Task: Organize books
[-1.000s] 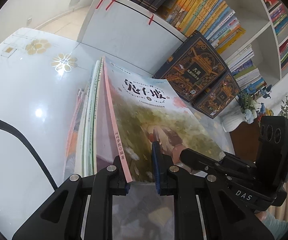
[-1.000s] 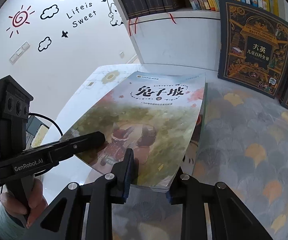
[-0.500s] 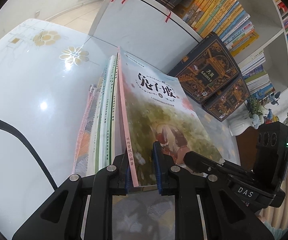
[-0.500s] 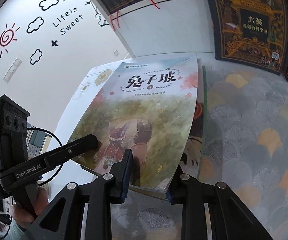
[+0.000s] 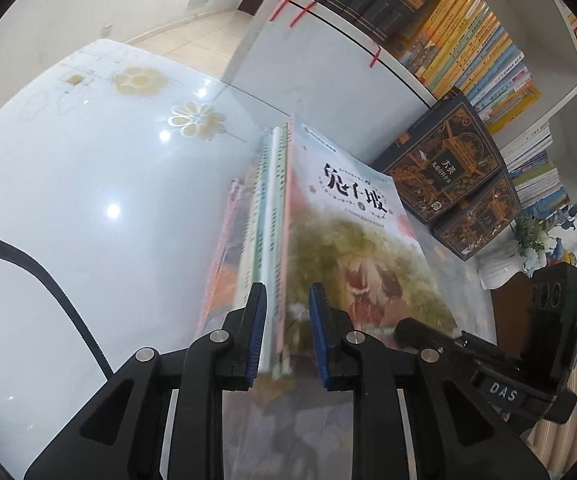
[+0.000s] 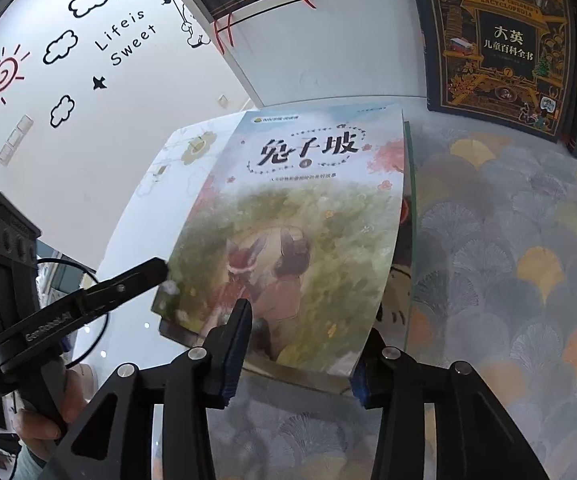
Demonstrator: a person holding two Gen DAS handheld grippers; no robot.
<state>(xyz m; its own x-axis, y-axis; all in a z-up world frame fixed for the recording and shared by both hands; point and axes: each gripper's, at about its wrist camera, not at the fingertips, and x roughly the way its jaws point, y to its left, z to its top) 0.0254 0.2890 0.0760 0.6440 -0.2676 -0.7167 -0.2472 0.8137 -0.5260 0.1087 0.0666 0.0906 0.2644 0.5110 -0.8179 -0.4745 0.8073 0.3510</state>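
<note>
- Left claw (image 5: 286,334) is opening, its pads astride the near edge of the stack of books (image 5: 272,216); whether they still press, I cannot tell.
- Right claw (image 6: 298,354) is opening, jaws wide of the top book (image 6: 296,232).
- Stack lies squared on the worktop (image 5: 88,184).
- Judged: stacking looks done; shelf (image 5: 428,92) placement may remain.

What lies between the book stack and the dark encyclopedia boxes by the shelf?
Only bare patterned cloth separates the book stack from the encyclopedia boxes; the right wrist view shows it best.
</note>
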